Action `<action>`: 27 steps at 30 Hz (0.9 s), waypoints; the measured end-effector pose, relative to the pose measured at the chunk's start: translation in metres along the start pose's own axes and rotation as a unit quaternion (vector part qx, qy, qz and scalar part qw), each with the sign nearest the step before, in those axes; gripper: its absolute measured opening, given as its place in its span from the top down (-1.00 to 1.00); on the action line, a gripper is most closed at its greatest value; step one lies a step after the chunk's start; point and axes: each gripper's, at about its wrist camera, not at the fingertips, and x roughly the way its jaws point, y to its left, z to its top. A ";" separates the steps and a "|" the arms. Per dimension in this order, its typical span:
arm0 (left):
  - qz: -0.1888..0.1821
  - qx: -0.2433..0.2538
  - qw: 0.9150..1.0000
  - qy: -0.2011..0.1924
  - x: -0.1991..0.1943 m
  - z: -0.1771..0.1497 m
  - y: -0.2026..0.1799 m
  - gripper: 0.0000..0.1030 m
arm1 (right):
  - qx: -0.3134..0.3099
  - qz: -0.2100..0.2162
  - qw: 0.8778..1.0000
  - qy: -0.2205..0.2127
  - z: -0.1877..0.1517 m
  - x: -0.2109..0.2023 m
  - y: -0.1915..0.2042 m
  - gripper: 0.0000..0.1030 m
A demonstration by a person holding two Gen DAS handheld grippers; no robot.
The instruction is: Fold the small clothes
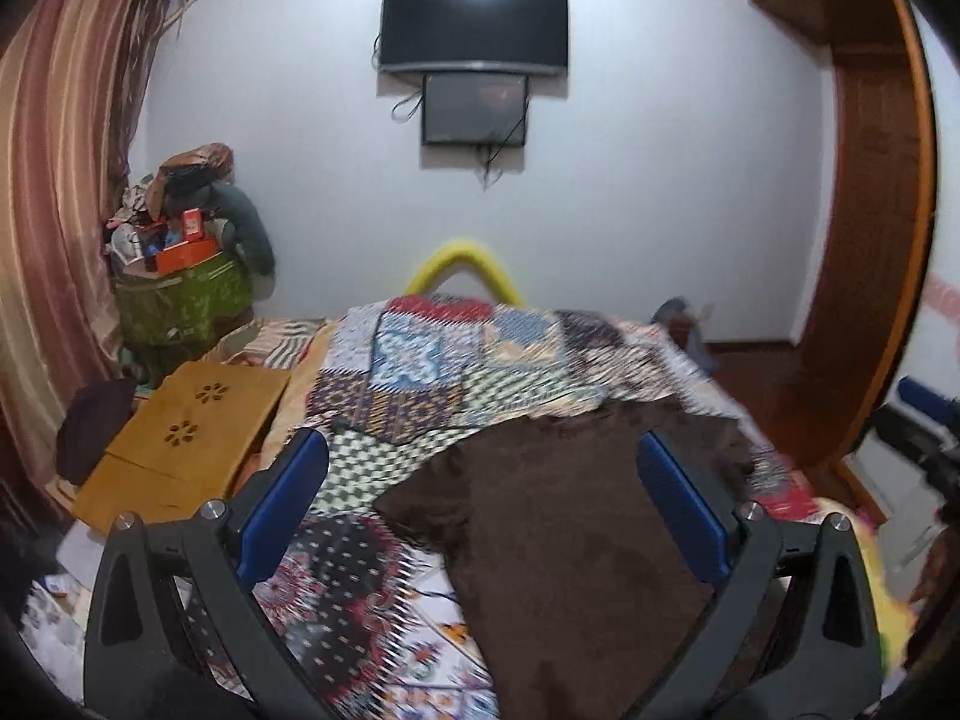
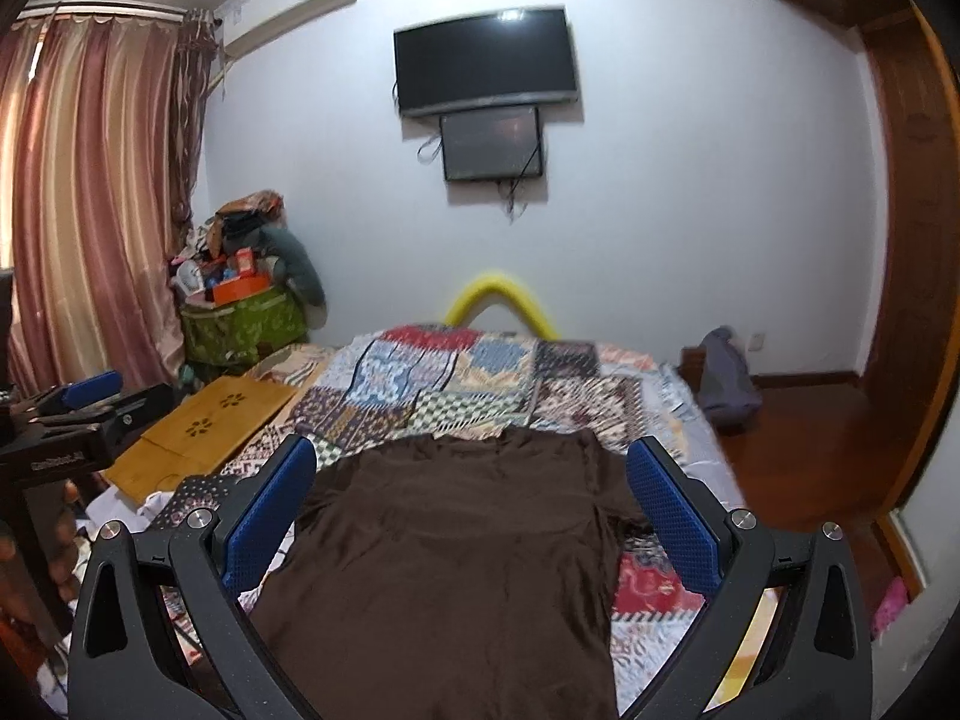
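Observation:
A dark brown T-shirt lies spread flat on the patterned bedspread. It also shows in the right wrist view, collar toward the far end. My left gripper is open and empty, held above the shirt's left side. My right gripper is open and empty, held above the middle of the shirt. The left gripper also shows at the left edge of the right wrist view, and the right gripper at the right edge of the left wrist view.
A wooden lap table lies on the bed's left side. A green basket piled with things stands in the far left corner by the curtain. A TV hangs on the wall. A bag sits on the floor at the right.

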 end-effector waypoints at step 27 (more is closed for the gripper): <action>-0.067 -0.139 0.934 0.321 0.235 -0.104 0.070 -0.48 | -0.082 0.138 0.956 0.247 -0.035 0.262 0.023 -0.35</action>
